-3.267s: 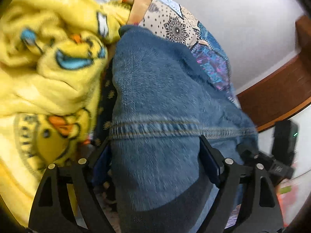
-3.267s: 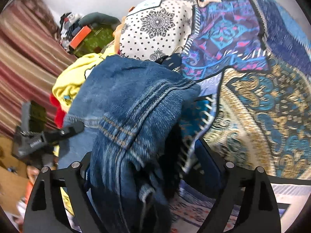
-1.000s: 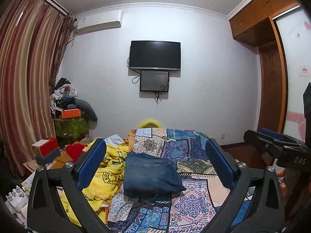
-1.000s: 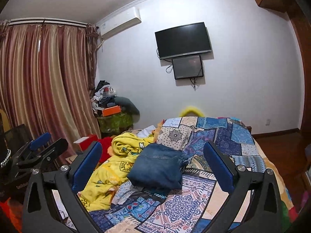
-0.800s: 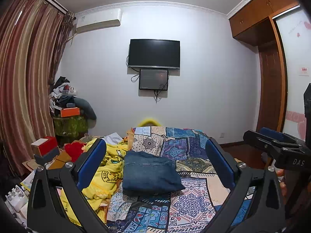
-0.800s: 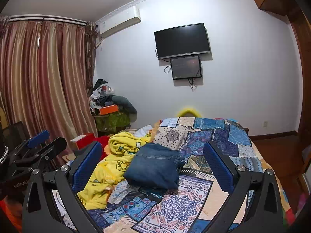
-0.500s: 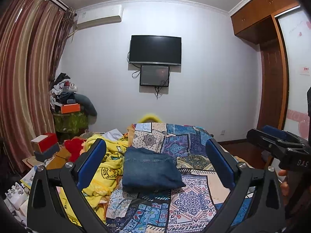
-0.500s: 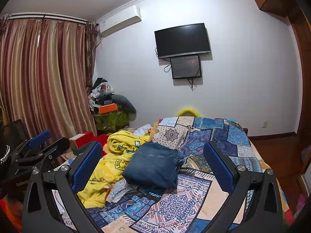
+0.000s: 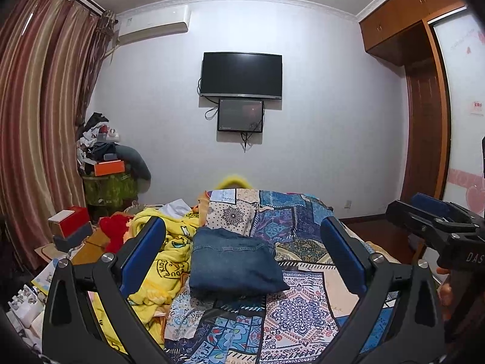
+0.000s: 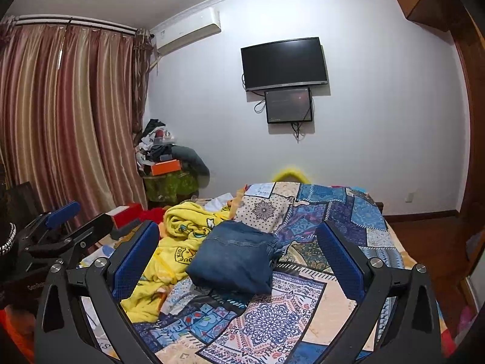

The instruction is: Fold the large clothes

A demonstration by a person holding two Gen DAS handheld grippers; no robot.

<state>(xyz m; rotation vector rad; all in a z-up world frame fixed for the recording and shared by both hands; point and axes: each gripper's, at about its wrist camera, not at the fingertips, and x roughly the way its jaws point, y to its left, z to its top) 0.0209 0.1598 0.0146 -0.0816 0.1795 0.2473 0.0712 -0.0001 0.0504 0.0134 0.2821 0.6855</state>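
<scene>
A folded pair of blue jeans [image 9: 235, 262] lies in a neat stack on the patchwork bedspread [image 9: 298, 309]; it also shows in the right wrist view [image 10: 236, 257]. My left gripper [image 9: 242, 257] is open and empty, held back well short of the jeans. My right gripper [image 10: 238, 259] is open and empty too, equally far back. The right gripper shows at the right edge of the left wrist view [image 9: 436, 224], and the left gripper at the left edge of the right wrist view [image 10: 63, 230].
A crumpled yellow cartoon blanket [image 9: 163, 254] lies left of the jeans, also in the right wrist view [image 10: 185, 227]. Boxes and clutter [image 9: 69, 227] sit on the floor at left by the striped curtains [image 9: 30, 121]. A TV [image 9: 241, 75] hangs on the far wall; a wooden wardrobe [image 9: 424, 121] stands right.
Over three seconds both grippers let go of the jeans and pulled back from the bed. In the last second the view has only drifted slightly; the jeans lie still.
</scene>
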